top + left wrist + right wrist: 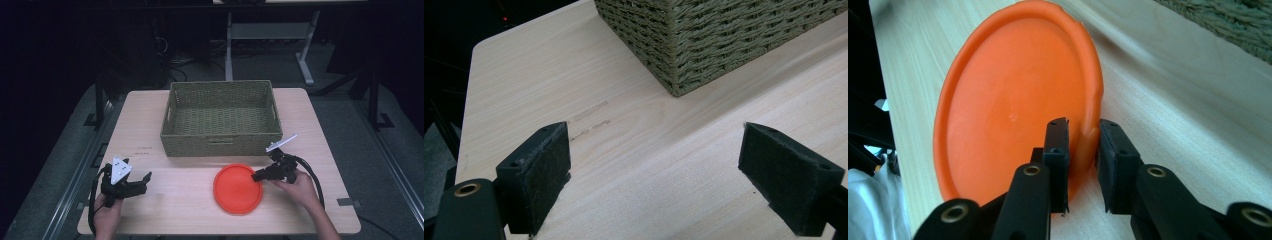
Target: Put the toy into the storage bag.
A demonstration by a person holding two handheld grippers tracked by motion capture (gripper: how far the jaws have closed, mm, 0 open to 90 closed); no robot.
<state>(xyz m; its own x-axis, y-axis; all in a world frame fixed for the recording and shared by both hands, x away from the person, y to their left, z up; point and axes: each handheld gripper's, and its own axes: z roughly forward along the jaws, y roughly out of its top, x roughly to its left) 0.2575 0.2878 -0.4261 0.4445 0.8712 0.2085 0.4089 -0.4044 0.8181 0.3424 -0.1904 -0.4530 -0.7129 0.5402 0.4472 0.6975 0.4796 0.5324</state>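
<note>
Here the right gripper (1083, 165) has its jaws pinching the rim of the orange plate (237, 189), lying just in front of the wicker basket (221, 142), likely for lifting, while the left gripper (669, 175) idles unclenched beside the basket's corner.

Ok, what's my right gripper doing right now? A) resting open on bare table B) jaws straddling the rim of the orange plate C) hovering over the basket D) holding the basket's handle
B: the right gripper has one jaw on each side of the orange plate rim, near the wicker basket.
</note>
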